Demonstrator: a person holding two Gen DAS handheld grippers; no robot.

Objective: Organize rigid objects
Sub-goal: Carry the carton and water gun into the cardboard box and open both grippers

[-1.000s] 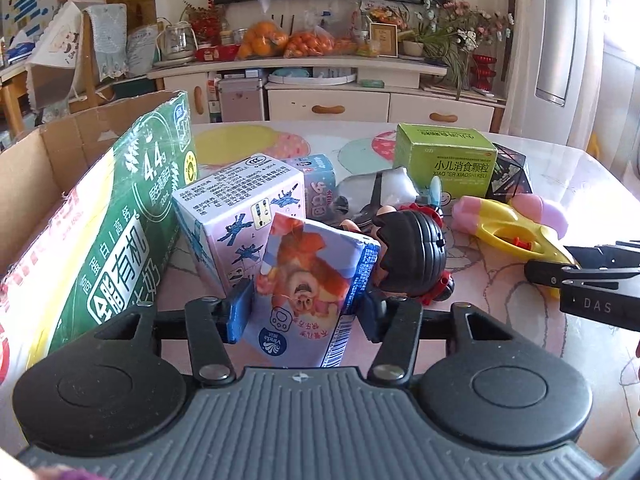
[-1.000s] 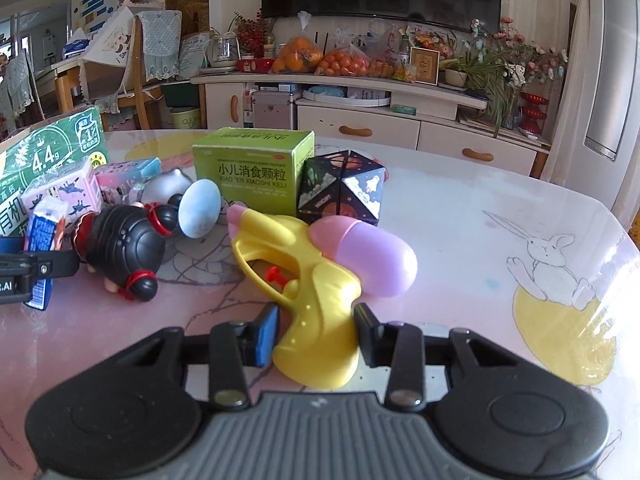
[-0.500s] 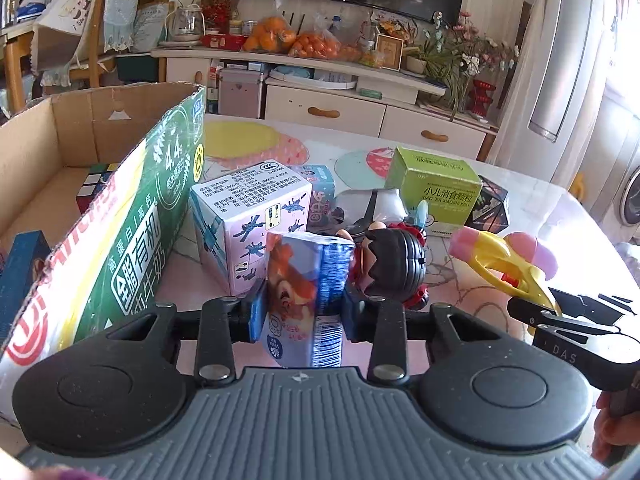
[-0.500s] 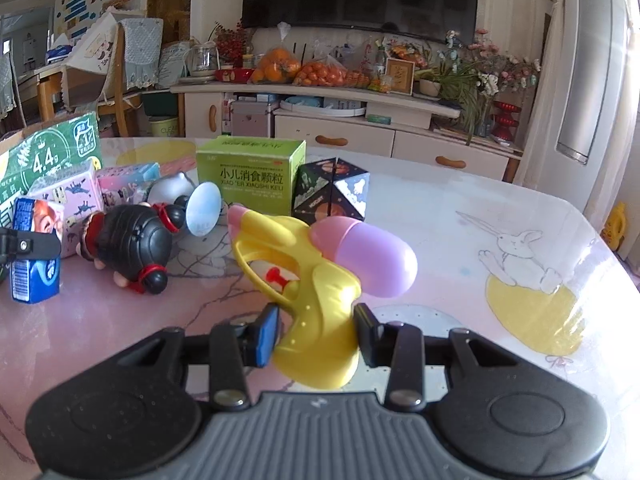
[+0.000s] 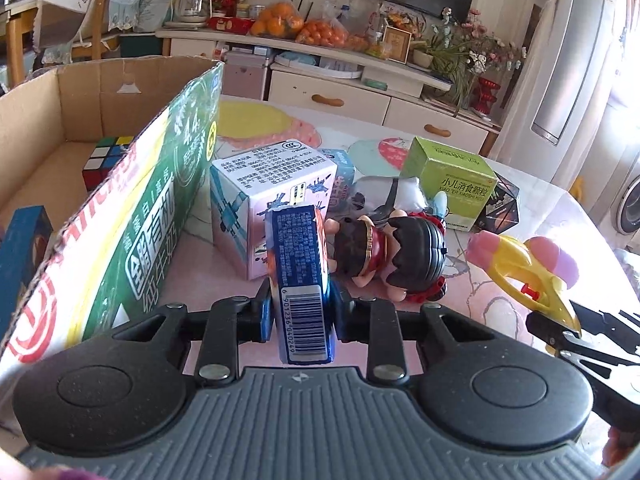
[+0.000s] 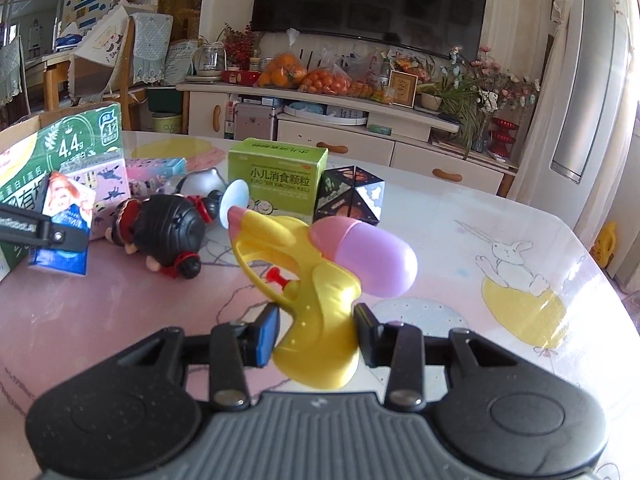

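Two grippers, each with one thing between its fingers. The left gripper (image 5: pixel 301 314) has just been closing and now clamps a small blue carton (image 5: pixel 301 280) edge-on, its barcode side facing the camera with digits that seem to read 6 901236 040249 — the print is small, so I would not swear to each figure. The right gripper (image 6: pixel 316 330) is pressed onto the grip of a yellow water pistol (image 6: pixel 316 280) with one pink-and-lilac tank, held above the table (image 6: pixel 460 216).

On the table, near the left gripper, stands one open cardboard box (image 5: pixel 100 92); its outer wall is green and white with "4.4g" printed on it in the right wrist view. Inside it lie one colour cube (image 5: pixel 106 156) and one dark blue box (image 5: pixel 22 248).

Loose on the table between the grippers: one pale lilac box (image 5: pixel 272 184) printed with small aircraft and a "CCC" mark, one black-haired doll (image 5: pixel 396 250) lying on its side just beside the carton, one green box (image 6: pixel 278 178) lettered "XIAO 'ER XIAOSHI KELI" under Chinese characters, one black faceted cube (image 6: pixel 354 196) touching the green box's side, one pale pink-and-blue box (image 6: pixel 156 168) and one white-and-grey toy (image 5: pixel 384 196) behind the doll — six in all.
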